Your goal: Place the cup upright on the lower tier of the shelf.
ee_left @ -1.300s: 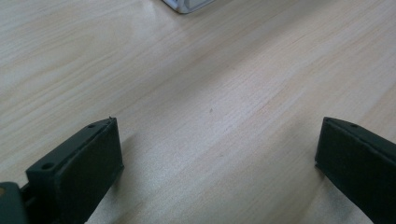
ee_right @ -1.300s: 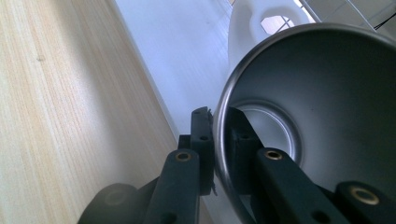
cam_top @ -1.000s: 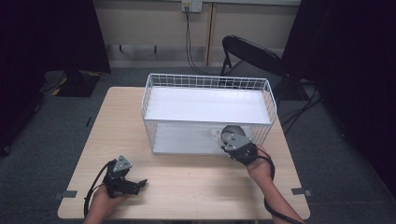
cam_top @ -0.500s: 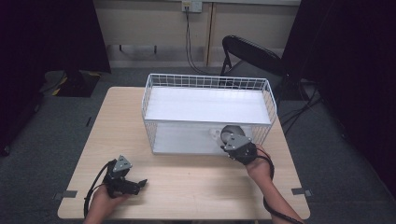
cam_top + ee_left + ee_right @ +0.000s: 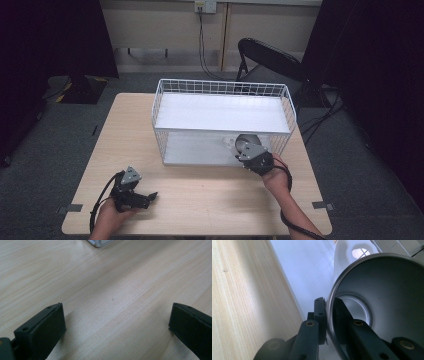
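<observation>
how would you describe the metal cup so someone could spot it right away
Find the white wire basket on the wooden table. At its near right corner the right gripper pinches the rim of the metal cup. It is shiny steel, unlike the white jug behind it.

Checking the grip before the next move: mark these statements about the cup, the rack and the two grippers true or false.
1. The right gripper pinches the metal cup by its rim, one finger inside. True.
2. The left gripper holds a spoon. False: its fingers stand apart over bare table.
3. The cup sits on the upper shelf of the wire rack. False: it is at the lower level.
4. A white jug lies beyond the cup. True.
</observation>
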